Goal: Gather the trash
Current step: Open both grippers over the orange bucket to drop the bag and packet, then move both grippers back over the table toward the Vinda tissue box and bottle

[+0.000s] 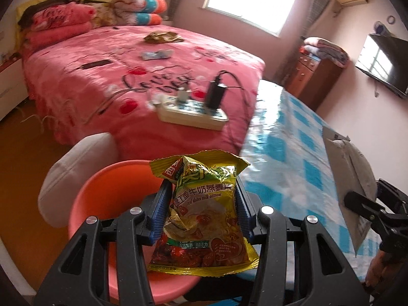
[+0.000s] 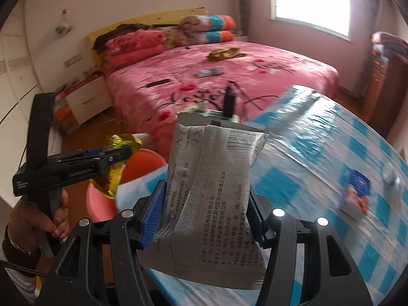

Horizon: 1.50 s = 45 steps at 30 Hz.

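My left gripper (image 1: 202, 188) is shut on a crumpled yellow-green oatmeal packet (image 1: 204, 216), held above the rim of an orange-pink plastic bin (image 1: 107, 191) on the floor. From the right wrist view the same left gripper (image 2: 127, 150) shows side-on, the yellow packet (image 2: 114, 176) hanging over the bin (image 2: 142, 163). My right gripper (image 2: 206, 193) is shut on a flat grey printed wrapper (image 2: 214, 199), held over the blue-checked table (image 2: 318, 178) near its edge. In the left view the grey wrapper (image 1: 344, 168) and right gripper (image 1: 362, 204) appear at far right.
A blue and orange snack box (image 2: 355, 191) lies on the table's right side. The pink bed (image 1: 127, 81) carries a power strip with a charger (image 1: 193, 109), a crumpled gold wrapper (image 1: 163, 37), a small packet (image 1: 155, 55) and a phone (image 1: 98, 64). A white padded stool (image 1: 76, 173) stands beside the bin.
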Available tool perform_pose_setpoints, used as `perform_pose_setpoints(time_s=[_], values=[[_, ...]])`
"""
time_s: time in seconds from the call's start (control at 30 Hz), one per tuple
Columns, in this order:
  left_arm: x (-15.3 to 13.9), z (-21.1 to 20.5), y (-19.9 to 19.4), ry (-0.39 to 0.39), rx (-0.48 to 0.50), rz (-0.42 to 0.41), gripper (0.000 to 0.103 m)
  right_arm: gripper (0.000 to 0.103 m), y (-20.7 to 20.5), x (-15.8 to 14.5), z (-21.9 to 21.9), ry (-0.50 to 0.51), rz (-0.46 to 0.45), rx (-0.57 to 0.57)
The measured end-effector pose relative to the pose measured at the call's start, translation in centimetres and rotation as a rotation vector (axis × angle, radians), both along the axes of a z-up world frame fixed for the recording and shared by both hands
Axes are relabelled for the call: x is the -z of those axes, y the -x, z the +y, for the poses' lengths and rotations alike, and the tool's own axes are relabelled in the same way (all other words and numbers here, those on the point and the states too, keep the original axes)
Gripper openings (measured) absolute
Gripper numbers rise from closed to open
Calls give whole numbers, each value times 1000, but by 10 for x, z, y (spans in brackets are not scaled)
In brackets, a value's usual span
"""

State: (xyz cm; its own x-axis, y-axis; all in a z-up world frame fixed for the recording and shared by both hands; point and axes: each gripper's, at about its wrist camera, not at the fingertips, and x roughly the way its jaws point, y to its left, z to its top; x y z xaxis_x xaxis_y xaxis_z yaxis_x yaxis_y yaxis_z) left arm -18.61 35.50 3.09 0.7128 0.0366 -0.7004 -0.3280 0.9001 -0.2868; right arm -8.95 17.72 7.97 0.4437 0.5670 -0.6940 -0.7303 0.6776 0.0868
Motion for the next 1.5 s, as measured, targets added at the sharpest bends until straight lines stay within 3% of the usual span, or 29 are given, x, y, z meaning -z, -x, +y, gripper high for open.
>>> perform_pose_setpoints(time_s=[0.63,1.03,1.17,1.27,1.5], values=[[48,50,21,-1,-121,114,49,59,27,16,101,62,8,-227],[69,62,26,20,-161,164,49,61,32,38,138,93,35,-293],[71,64,28,7,-183,179,50,73,32,43,145,96,29,-298],[72,67,29,-8,-208,200,58,87,32,46,141,80,39,-296],[73,64,27,-30,-222,239,75,92,28,40,111,60,-8,-215]])
